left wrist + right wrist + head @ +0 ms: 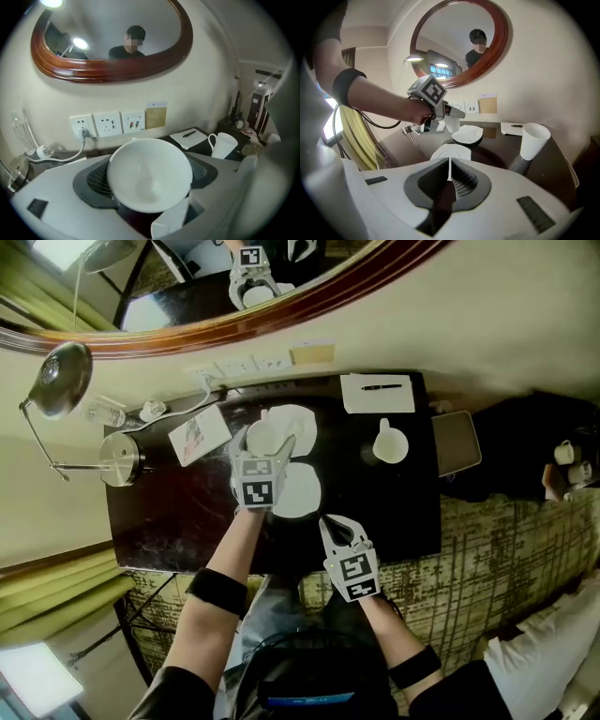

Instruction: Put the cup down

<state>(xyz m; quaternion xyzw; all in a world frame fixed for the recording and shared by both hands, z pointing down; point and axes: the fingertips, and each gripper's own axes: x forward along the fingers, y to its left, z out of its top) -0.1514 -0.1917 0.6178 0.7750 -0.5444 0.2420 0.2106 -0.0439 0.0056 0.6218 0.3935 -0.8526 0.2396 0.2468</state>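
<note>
The left gripper [266, 448] has the small white glazed porcelain cup [150, 173] clamped across its body, its jaws spread wide around it. The cup hangs in the air at the far left of the dark glossy counter [187, 512], tipped so that its mouth faces back along the gripper. It sits just above the edge of the far white saucer [298, 423], with a second white saucer [302, 491] nearer. The right gripper [449, 169] waits near the front edge, jaws pressed together on nothing. The worry is that tilt: let go as it stands, the cup would likely land on its side, roll, and knock a saucer rim. The smooth wall could also slip through the pads on the way down. I can't quite tell where its handle points.
</note>
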